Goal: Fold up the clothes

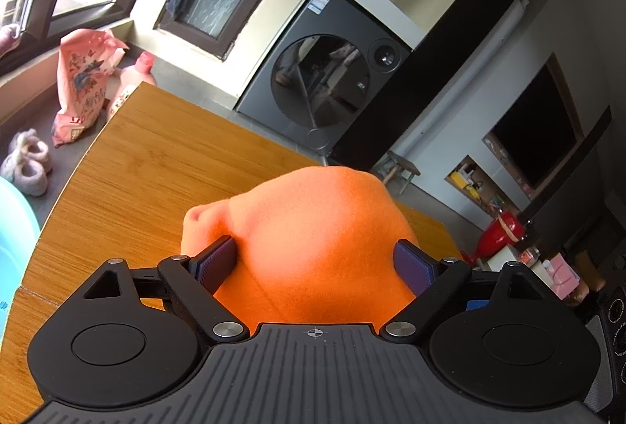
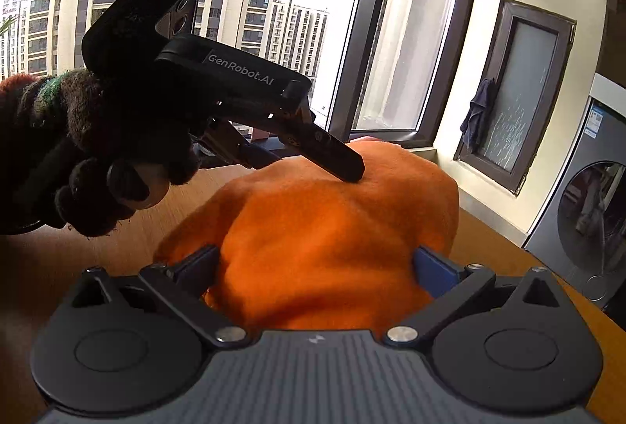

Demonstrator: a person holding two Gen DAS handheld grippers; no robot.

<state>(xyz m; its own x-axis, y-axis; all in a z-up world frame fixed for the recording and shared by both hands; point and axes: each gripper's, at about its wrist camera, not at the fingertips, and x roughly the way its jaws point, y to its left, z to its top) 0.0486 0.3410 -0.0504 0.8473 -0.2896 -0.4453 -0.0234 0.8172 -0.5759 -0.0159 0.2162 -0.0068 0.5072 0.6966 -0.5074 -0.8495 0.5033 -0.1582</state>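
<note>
An orange fleece garment (image 1: pixel 313 224) lies bunched in a mound on the wooden table (image 1: pixel 148 166). My left gripper (image 1: pixel 315 263) has its jaws spread wide, with a thick mass of the orange cloth between the blue pads (image 1: pixel 214 261). My right gripper (image 2: pixel 319 267) is also spread wide around the same garment (image 2: pixel 332 224), blue pads (image 2: pixel 434 267) on either side. In the right wrist view the left gripper (image 2: pixel 313 160) comes in from the upper left, held by a dark-gloved hand (image 2: pixel 78 150), its finger pressing the top of the mound.
A grey washing machine (image 1: pixel 324 87) stands beyond the table's far edge. A pink bag (image 1: pixel 82 79) and slippers (image 1: pixel 27 162) lie on the floor at left. A light blue tub (image 1: pixel 11 228) is at the left edge. Windows (image 2: pixel 313 13) are beyond the table.
</note>
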